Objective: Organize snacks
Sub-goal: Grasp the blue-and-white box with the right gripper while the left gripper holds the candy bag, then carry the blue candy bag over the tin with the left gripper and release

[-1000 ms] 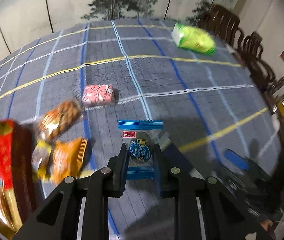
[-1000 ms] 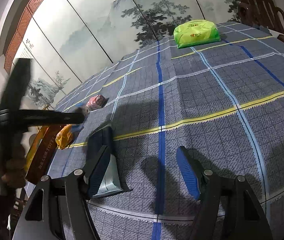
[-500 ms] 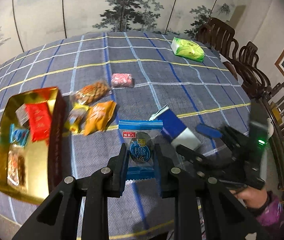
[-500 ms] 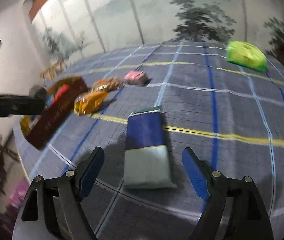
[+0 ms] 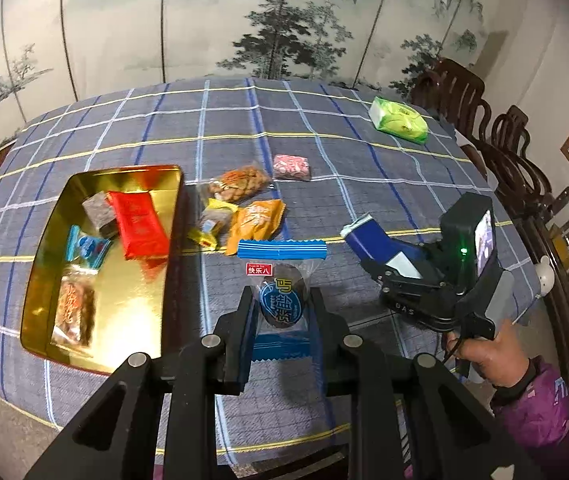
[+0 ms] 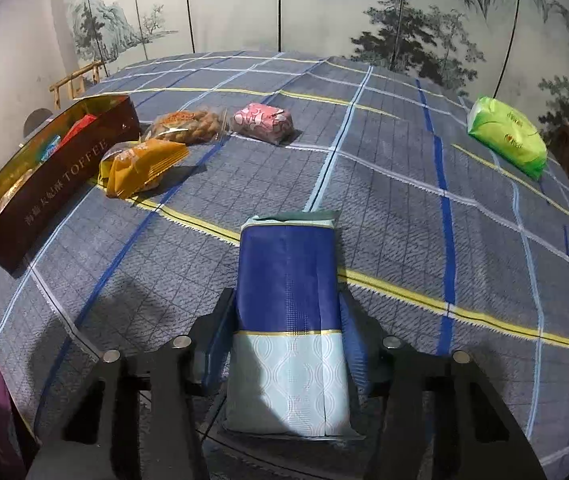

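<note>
The left gripper [image 5: 280, 316] pinches a clear blue-edged snack packet [image 5: 282, 280] and holds it just right of the open gold rectangular tin [image 5: 172, 216], probably to drop it in with the snacks already there. Further right of the tin, the right gripper [image 6: 286, 344] has just been closing, its jaws now hugging a blue-and-white foil pouch [image 6: 290, 312] lengthwise by its flanks, apparently so it too can be lifted.

The surface [image 5: 324, 128] is a round one under a blue-grey plaid cloth with yellow, white and blue lines. Lying on it: a gold toffee tin [image 5: 40, 260] on the left, just beside it a twisty-snack bag [image 5: 240, 184], a yellow packet [image 5: 212, 220] and an orange packet [image 5: 258, 218]. Also a pink packet [image 5: 291, 167] near those, plus a green pack [image 5: 398, 120] well apart at the far right.
</note>
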`<state>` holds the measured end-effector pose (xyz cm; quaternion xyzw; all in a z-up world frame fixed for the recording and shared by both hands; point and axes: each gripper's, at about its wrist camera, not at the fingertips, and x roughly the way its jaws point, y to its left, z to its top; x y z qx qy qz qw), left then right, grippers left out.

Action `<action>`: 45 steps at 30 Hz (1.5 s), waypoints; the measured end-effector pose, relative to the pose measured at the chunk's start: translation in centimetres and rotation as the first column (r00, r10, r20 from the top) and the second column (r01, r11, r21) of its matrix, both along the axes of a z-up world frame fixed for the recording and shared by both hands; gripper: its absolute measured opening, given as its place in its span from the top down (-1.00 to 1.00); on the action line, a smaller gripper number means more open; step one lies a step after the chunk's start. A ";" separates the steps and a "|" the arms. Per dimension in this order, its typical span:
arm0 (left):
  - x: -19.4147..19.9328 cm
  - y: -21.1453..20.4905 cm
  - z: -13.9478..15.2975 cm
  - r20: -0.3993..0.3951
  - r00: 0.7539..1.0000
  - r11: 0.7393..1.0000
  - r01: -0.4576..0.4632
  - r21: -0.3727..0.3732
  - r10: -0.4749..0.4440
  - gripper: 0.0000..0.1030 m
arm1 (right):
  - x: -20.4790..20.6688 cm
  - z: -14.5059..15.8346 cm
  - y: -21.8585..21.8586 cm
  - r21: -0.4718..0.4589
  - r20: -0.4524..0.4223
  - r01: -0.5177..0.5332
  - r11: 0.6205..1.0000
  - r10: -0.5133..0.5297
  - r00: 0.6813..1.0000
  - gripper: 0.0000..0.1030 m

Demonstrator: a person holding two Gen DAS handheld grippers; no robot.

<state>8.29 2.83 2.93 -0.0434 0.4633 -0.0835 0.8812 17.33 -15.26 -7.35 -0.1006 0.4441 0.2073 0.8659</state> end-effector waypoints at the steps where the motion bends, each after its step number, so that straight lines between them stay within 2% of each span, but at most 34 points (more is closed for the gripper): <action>1: -0.2 0.3 0.0 0.002 1.000 1.000 -0.004 -0.006 0.004 0.59 | 0.0 0.0 0.0 0.003 0.004 -0.002 1.000 0.002 1.000 0.02; 6: -1.0 1.6 0.3 0.016 1.000 1.000 -0.026 -0.012 0.026 0.59 | 0.0 0.4 -0.8 0.095 -0.024 0.033 0.995 -0.031 0.999 0.03; 18: -2.3 5.4 0.4 0.034 0.994 0.995 -0.102 -0.007 0.102 0.58 | 0.9 0.9 -0.6 0.191 -0.011 0.142 0.971 -0.143 0.990 0.03; 24: -2.2 7.3 0.2 0.039 0.989 0.990 -0.141 0.000 0.141 0.58 | 1.2 0.4 -0.5 0.192 -0.013 0.171 0.966 -0.171 0.985 0.03; 33: -2.0 8.6 -0.7 0.051 0.984 0.984 -0.171 0.047 0.169 0.58 | 2.0 0.3 -0.9 0.185 -0.010 0.207 0.961 -0.209 0.978 0.02; 45: -0.7 11.7 -3.1 0.018 0.978 0.977 -0.207 0.054 0.207 0.58 | 2.2 0.0 -1.0 0.174 -0.022 0.222 0.959 -0.222 0.975 0.02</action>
